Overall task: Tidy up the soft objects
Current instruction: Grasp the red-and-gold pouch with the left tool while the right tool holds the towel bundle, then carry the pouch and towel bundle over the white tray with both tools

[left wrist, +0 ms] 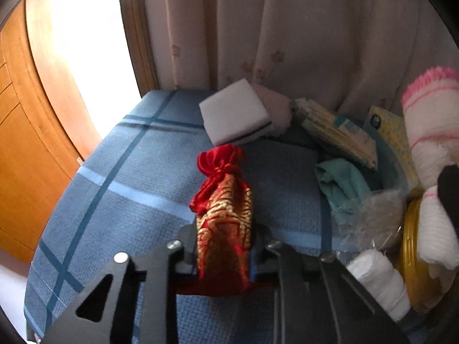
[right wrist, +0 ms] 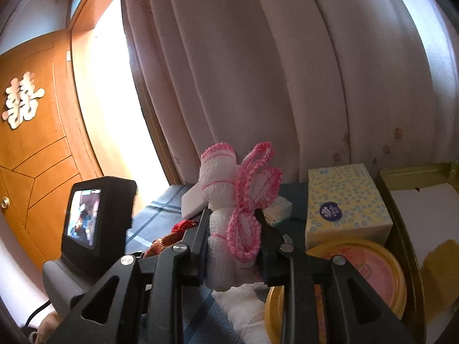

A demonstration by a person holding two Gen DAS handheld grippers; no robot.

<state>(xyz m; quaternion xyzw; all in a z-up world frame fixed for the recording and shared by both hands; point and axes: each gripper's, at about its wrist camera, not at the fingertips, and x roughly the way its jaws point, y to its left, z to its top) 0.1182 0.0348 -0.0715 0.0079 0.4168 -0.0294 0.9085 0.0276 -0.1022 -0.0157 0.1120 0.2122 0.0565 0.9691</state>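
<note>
A red and gold brocade pouch (left wrist: 223, 200) with a gathered red top stands upright between the pads of my left gripper (left wrist: 225, 238), which is shut on its lower half, over the blue checked cloth (left wrist: 120, 200). My right gripper (right wrist: 232, 223) is shut on a bundled white gauze cloth with pink crocheted edging (right wrist: 221, 172), held up above the table. In the left wrist view that same cloth (left wrist: 427, 120) hangs at the right edge. The right wrist view shows the pouch (right wrist: 163, 243) low at the left, beside the left gripper's body with its small screen (right wrist: 94, 220).
A white sponge block (left wrist: 235, 111), a teal cloth (left wrist: 341, 183), bubble wrap (left wrist: 378, 218) and a white gauze roll (left wrist: 378, 283) lie about. A tissue pack (right wrist: 344, 200) and a round yellow tin (right wrist: 367, 269) sit at the right. The curtain (right wrist: 258, 71) hangs behind; a wooden door (right wrist: 34, 143) stands left.
</note>
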